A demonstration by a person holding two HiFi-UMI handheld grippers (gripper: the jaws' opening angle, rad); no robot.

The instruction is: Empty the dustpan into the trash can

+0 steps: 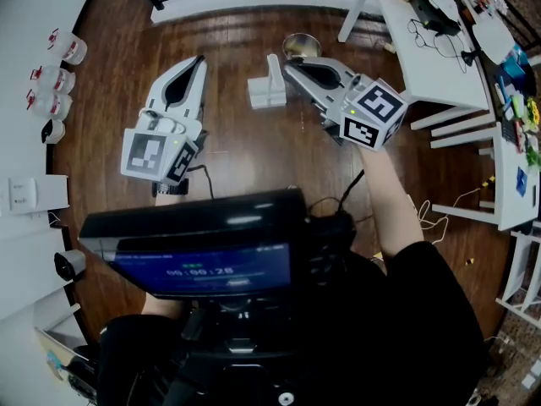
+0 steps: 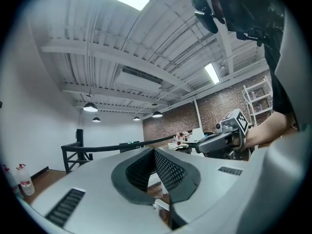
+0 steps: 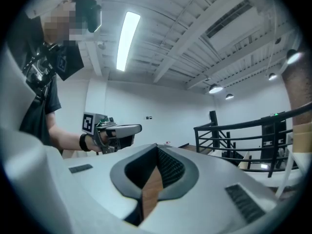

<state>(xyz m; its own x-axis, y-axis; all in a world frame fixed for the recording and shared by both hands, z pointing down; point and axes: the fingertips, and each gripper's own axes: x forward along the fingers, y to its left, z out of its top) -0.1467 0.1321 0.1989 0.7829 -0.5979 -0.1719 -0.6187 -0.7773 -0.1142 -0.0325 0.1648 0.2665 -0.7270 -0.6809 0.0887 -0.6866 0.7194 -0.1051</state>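
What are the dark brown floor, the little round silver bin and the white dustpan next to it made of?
Dark brown plank floor: wood or wood-look boards, glossy; seams and glare show. Small round silver trash can: likely metal, its rim shines. White upright dustpan: probably matte plastic, evenly white, though too small to be sure.

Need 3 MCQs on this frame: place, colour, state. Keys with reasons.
1. Where is the white dustpan? A on the floor beside the trash can; B on a shelf; C on a chair.
2. What colour is the trash can? A red; B silver; C blue.
3. How are the right gripper's jaws? A shut on the dustpan; B wide open; C shut, empty.
Key: A, it stands on bare wood next to the can; B, its round rim shines metallic; C, the right gripper view shows the pads together, nothing between them.
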